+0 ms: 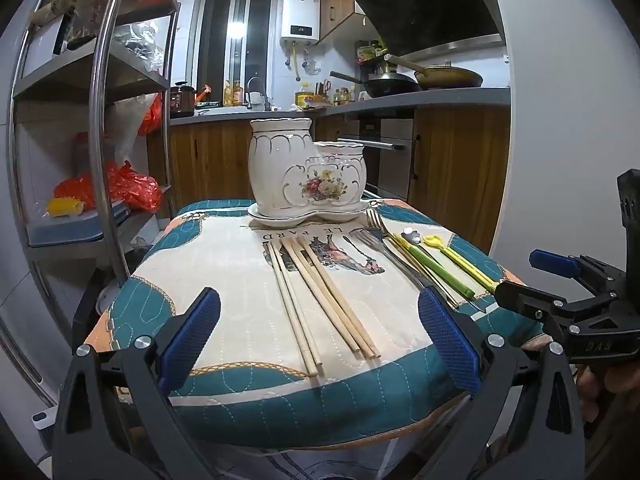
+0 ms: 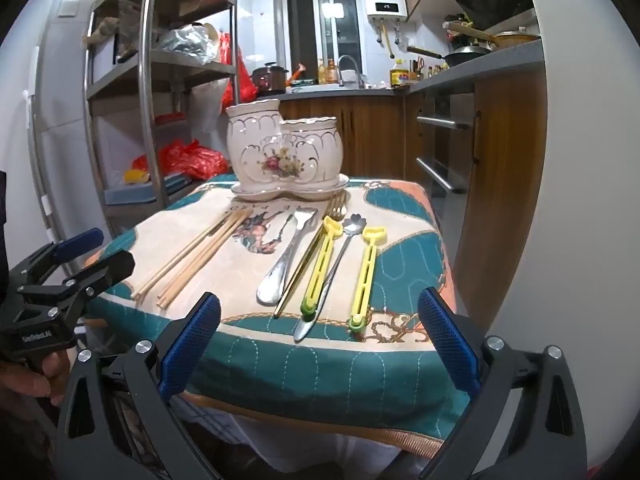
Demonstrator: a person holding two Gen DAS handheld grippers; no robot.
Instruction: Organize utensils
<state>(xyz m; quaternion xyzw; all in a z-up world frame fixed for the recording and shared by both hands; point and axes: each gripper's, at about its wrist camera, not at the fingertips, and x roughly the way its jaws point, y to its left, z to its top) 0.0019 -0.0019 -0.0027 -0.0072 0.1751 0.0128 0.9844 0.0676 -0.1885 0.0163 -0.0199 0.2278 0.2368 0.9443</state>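
Several wooden chopsticks point(image 1: 320, 300) lie on the quilted cloth point(image 1: 224, 264), straight ahead of my open left gripper point(image 1: 320, 340), which hovers at the near edge with nothing between its fingers. To their right lie a silver fork point(image 2: 286, 256), a gold fork point(image 2: 312, 256), a small flower spoon point(image 2: 332, 276) and two yellow-green utensils point(image 2: 320, 264) point(image 2: 366, 276). My right gripper point(image 2: 320, 340) is open and empty in front of them. A white floral ceramic holder point(image 1: 308, 168) point(image 2: 284, 152) with two cups stands at the far edge.
A metal shelf rack point(image 1: 100, 120) with red bags stands left of the table. Wooden cabinets and an oven point(image 1: 392, 160) are behind and to the right. Each gripper shows in the other's view: the right gripper point(image 1: 528, 276), the left gripper point(image 2: 92, 254), held by a hand point(image 2: 32, 376).
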